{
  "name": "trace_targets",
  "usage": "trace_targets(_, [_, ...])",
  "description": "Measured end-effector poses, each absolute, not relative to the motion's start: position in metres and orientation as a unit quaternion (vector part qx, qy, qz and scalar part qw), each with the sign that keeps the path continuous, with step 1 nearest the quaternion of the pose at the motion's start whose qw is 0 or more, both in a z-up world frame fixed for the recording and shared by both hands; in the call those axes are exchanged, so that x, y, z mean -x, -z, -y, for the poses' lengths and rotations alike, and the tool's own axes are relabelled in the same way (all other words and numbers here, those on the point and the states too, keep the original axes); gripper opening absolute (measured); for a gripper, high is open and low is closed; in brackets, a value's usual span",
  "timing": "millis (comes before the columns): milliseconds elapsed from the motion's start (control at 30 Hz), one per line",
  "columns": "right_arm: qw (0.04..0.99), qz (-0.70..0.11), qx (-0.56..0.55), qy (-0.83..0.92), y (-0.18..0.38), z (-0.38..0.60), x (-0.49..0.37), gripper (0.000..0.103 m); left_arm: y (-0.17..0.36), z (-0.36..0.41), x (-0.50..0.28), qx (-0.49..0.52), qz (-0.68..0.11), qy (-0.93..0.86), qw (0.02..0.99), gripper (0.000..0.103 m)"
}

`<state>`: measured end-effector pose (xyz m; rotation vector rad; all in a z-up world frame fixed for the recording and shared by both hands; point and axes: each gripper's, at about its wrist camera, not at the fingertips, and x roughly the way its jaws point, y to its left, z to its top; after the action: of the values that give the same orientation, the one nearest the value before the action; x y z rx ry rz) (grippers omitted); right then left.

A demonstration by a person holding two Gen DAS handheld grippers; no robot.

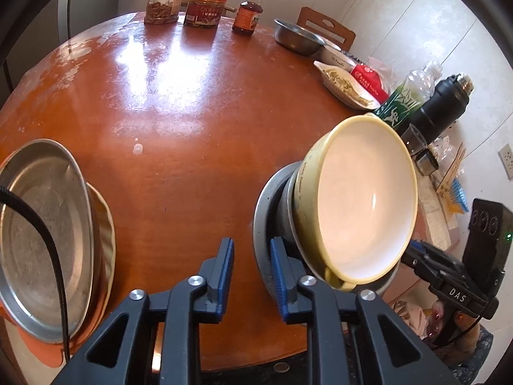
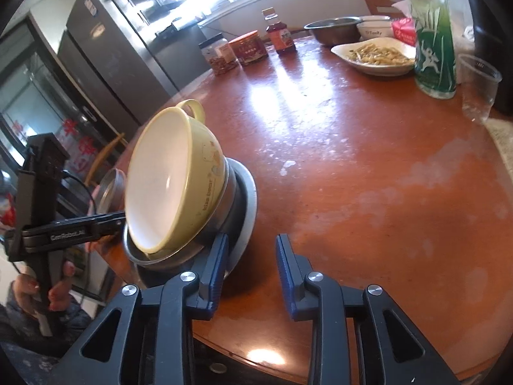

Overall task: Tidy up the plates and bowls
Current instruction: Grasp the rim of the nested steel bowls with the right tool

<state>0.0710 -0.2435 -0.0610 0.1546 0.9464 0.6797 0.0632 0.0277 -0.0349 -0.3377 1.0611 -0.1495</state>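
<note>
A yellow bowl point(image 1: 362, 205) with a white inside and side handles sits in a steel bowl point(image 1: 290, 211), which sits on a steel plate point(image 1: 261, 221) near the table's front edge. The stack also shows in the right wrist view: yellow bowl point(image 2: 166, 179), steel bowl point(image 2: 179, 253), plate point(image 2: 248, 211). My left gripper point(image 1: 251, 256) is open, its right finger beside the plate's rim. My right gripper point(image 2: 251, 252) is open, its left finger next to the plate. At far left a steel plate point(image 1: 38, 234) lies on a yellow plate point(image 1: 107, 240).
The round orange table point(image 1: 179, 122) holds jars point(image 1: 163, 1), a sauce bottle point(image 1: 248, 11), a steel basin point(image 1: 298, 37), a white dish of food point(image 1: 346, 86), a green-labelled bottle point(image 2: 434, 41), a black flask point(image 1: 445, 106) and a clear cup point(image 2: 477, 86). A fridge point(image 2: 105, 41) stands behind.
</note>
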Motion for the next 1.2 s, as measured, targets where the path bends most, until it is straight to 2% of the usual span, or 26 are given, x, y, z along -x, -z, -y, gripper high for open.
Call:
trace_targets(67, [0.83, -0.444, -0.08, -0.328, 0.061, 0.244, -0.071, 0.025, 0.035, -0.028, -0.065, 0.172, -0.499, 0.084, 0.845, 0.009])
trace_targets(167, [0.828, -0.44, -0.081, -0.339, 0.06, 0.241, -0.069, 0.017, 0.037, -0.033, -0.067, 0.189, -0.494, 0.087, 0.844, 0.009])
trace_targets(767, [0.838, -0.415, -0.073, -0.347, 0.037, 0.234, -0.07, 0.016, 0.008, -0.034, -0.055, 0.17, -0.468, 0.071, 0.865, 0.009])
trace_targets(1200, [0.827, -0.398, -0.037, -0.396, 0.009, 0.165, -0.081, 0.016, -0.03, -0.095, -0.03, 0.182, -0.422, 0.022, 0.888, 0.009])
